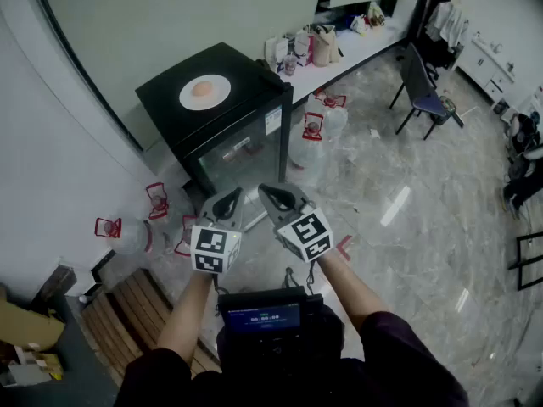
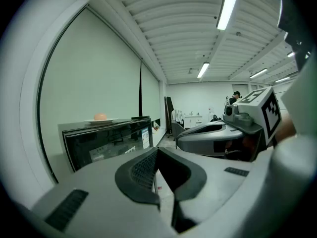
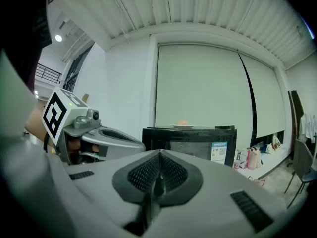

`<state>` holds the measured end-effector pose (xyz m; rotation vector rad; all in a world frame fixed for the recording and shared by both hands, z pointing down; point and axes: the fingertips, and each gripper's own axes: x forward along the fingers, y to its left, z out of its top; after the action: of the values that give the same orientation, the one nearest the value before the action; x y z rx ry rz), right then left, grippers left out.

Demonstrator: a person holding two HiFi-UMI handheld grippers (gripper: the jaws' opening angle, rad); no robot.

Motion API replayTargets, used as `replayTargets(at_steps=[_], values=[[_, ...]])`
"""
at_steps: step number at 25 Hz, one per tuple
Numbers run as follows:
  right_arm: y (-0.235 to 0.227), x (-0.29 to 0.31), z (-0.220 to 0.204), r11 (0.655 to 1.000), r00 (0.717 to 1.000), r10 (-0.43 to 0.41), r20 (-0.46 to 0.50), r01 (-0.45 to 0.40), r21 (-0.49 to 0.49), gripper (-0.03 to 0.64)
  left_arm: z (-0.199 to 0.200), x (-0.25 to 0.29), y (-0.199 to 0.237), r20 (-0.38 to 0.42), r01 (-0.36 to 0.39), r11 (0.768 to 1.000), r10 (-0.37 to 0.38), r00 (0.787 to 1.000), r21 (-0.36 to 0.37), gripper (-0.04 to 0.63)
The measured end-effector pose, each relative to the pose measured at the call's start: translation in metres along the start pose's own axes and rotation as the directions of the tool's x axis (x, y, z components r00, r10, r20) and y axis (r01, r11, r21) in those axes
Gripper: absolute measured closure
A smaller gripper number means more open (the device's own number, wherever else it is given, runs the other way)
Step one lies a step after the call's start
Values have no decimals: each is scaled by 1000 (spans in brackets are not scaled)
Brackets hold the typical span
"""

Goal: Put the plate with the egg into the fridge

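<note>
A white plate (image 1: 204, 91) with a pale orange egg (image 1: 203, 89) rests on top of a small black fridge (image 1: 222, 117) whose glass door is closed. In the left gripper view the plate (image 2: 100, 121) and egg (image 2: 100, 116) sit on the fridge (image 2: 106, 143) ahead to the left. In the right gripper view the egg (image 3: 183, 124) shows on the fridge (image 3: 190, 143) straight ahead. My left gripper (image 1: 225, 203) and right gripper (image 1: 276, 198) hover side by side in front of the fridge, well short of it. Both are shut and hold nothing.
Several clear water jugs with red caps (image 1: 123, 234) stand on the floor left of the fridge, others (image 1: 316, 136) to its right. A white counter (image 1: 356, 45) with bags runs at the back. A dark chair (image 1: 422, 91) stands on the marble floor at the right.
</note>
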<state>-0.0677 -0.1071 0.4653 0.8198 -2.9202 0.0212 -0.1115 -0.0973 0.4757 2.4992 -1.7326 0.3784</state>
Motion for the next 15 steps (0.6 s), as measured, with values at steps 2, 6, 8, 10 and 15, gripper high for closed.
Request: replayTargets(at_steps=[2,6,8,10,15], values=[[-1,2,0,1000,1000,2,0,-2,-4,609,0,1,2,-6,-2,1000,2,1000,4,586],[-1,6,-1,1000,1000,4,-2,-4,-12,609,-1,1,8,-7,-12,1000,12,1000,3,586],[0,9,-3,1000,1000,6,-4,-6,-10,609,-3,1,12,-8,-19,1000,19,1000,1,586],[1,11,-6,1000,1000,8,-8,-8,-10,609,-6,1,15,-12,-23,1000,23,1000,-3,586],[8,17,-7,1000,1000,7,-16,-7,-24,609,-10,-2,21,-18,-35,999,34,999,-6,586]])
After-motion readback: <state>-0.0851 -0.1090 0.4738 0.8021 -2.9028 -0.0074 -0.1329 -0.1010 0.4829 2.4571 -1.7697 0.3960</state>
